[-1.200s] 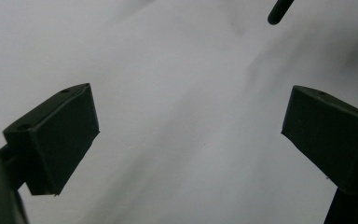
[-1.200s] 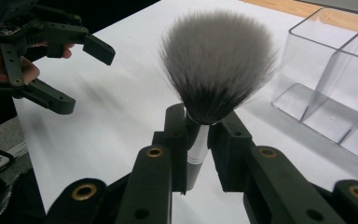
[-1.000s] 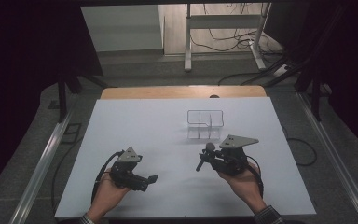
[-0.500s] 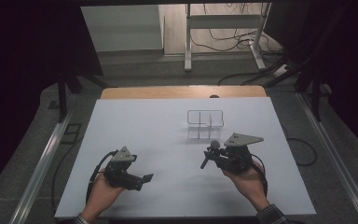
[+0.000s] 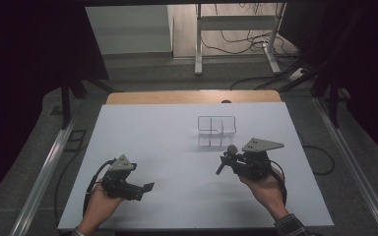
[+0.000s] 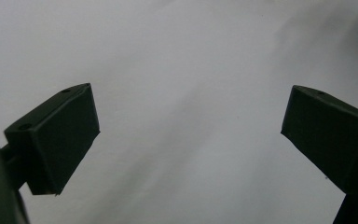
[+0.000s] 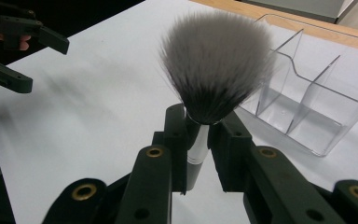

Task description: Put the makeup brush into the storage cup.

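Note:
A makeup brush [image 7: 213, 65] with a fluffy grey, white-tipped head and a silver ferrule stands bristles-up in my right gripper [image 7: 200, 128], whose jaws are shut on its ferrule. In the high view that right gripper [image 5: 225, 160] hovers over the table's right half, with the brush [image 5: 231, 149] tilted up toward a clear acrylic organizer [image 5: 217, 131] just beyond it. The organizer [image 7: 307, 100] has several empty compartments. My left gripper [image 5: 146, 191] is held low at the front left, open, with nothing between its fingers [image 6: 56, 140]. It also appears far off as the left gripper [image 7: 30, 58].
The white table [image 5: 167, 128] has a wooden strip [image 5: 192, 97] along its far edge. Metal rails run down both sides, and cables and a stand's legs [image 5: 236, 54] lie on the floor behind.
Both hands have shifted slightly: the left gripper drew a little toward the front edge, and the right one, still holding the brush, edged right.

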